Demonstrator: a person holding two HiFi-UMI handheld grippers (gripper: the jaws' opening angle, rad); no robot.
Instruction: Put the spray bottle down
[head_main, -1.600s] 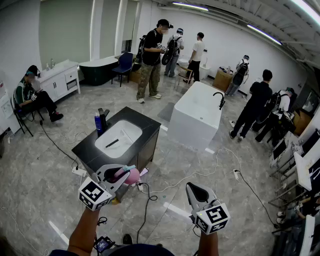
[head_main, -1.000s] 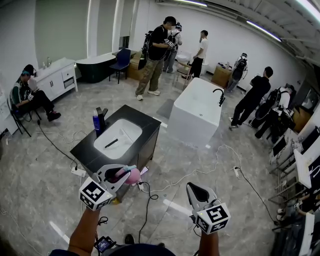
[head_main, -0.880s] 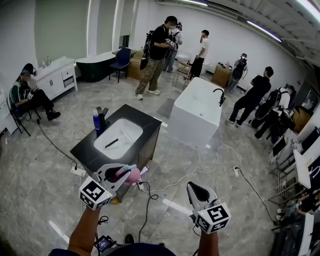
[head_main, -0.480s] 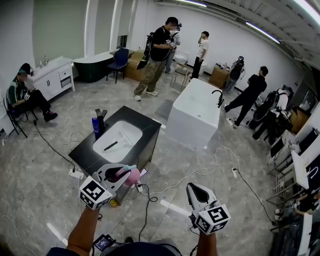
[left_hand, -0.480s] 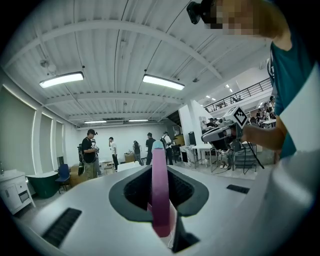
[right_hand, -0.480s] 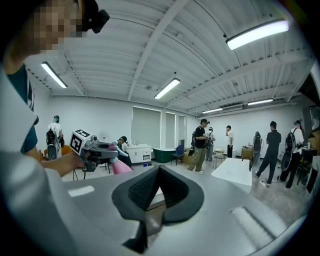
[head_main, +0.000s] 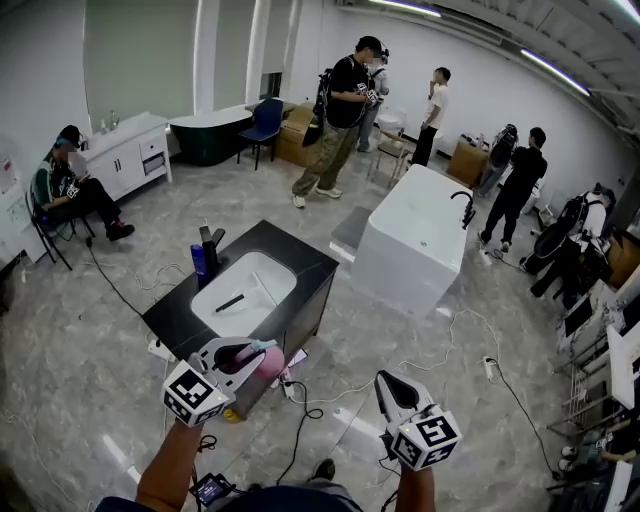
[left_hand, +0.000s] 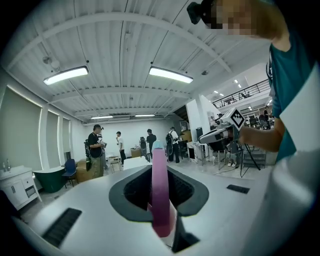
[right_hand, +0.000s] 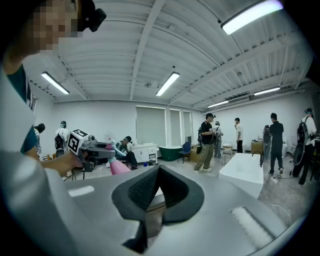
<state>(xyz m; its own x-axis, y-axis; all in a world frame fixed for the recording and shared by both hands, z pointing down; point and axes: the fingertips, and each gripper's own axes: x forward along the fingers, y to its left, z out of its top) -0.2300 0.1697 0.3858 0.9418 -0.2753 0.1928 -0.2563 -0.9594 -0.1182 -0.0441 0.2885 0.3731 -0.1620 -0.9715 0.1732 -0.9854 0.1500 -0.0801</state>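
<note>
Tabletop (head_main: 303, 263) has drawn nearer left tool (head_main: 256, 347), still pinching spray bottle (head_main: 265, 364); right tool (head_main: 385, 381) pressed together, empty; set-down pending.

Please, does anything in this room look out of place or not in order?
Two small things. A dark long thing lies loose inside the white basin of the black cabinet; what it is, I cannot tell. Cables trail loose over the floor. The pink spray bottle sits straight between the jaws of the left gripper, nothing spilled.
</note>
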